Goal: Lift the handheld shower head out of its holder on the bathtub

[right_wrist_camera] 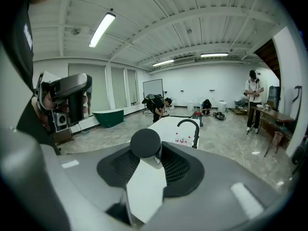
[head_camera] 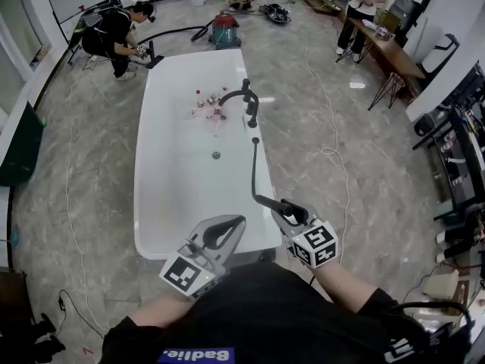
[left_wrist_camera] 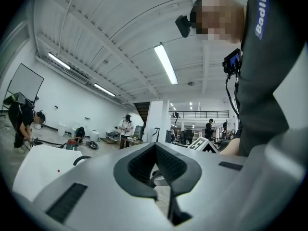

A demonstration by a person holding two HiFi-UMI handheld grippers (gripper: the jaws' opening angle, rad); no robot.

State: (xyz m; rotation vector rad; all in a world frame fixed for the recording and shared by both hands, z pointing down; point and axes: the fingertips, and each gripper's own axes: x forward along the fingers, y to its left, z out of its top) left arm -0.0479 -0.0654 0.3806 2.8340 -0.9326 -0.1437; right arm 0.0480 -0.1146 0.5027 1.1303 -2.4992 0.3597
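The shower head (right_wrist_camera: 145,142), a slim black stick with a round matt end, is being clasped between the ribbed dark pads of the right gripper (head_camera: 288,212). It is being held clear of the rim, just beside the near right edge of the tub (head_camera: 163,203). One smooth black hose (head_camera: 253,169) is being trailed from it in a long curve to the tub's right rim, near the single faucet (head_camera: 246,97), an arched black pipe.

The left gripper (head_camera: 235,224) is being held over the tub's near end, its jaw tips seemingly pressed together with nothing between them. Each of the two grey plastic grippers is being seen with one cube (head_camera: 314,245) of black-and-white squares.

The tub is one glossy white oblong with rounded corners. One small dark drain (head_camera: 216,155) is being shown in its bottom, and a handful of little bottles (head_camera: 208,105) with red caps are being shown by the faucet, too small to count. The floor (head_camera: 91,203) is being lit as grey veined marble. Three other people (head_camera: 114,32) and one red vacuum (head_camera: 225,29) are being caught beyond the tub.
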